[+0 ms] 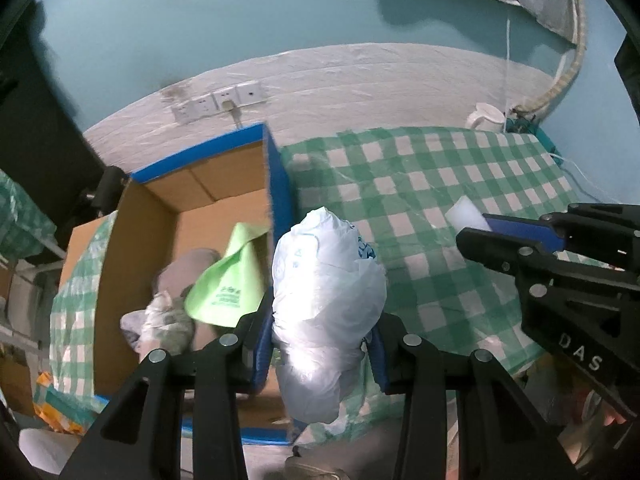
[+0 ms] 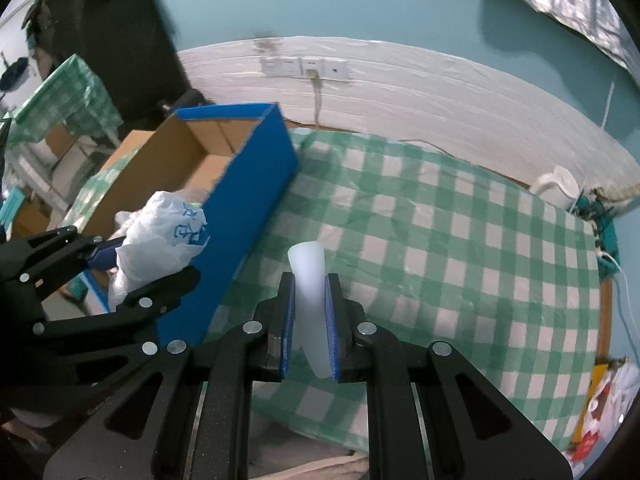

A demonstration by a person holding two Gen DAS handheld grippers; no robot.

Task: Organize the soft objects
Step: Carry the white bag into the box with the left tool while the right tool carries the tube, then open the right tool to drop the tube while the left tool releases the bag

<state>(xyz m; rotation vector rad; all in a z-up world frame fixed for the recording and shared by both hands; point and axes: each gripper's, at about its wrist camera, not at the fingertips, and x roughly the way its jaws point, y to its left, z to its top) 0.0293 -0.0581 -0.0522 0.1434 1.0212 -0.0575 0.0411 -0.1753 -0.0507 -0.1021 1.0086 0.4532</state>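
**Both claws loaded beside the box**

The left gripper pinches a white bag, bunched and printed with blue marks, between its 2 blue pads. The bag sits over the right wall of the box, near the table's front edge. The box, blue outside and brown inside, stands at the left end of the table, which wears a green-and-white check cloth. Inside the box lie a green bag and some pale cloth.

The right gripper is pressed nearly together on a white strip, a thin, soft-looking piece that stands up between the pads and curves at its top. It hangs above the check cloth near the front edge, just right of the box. A white kettle stands at the far right corner.
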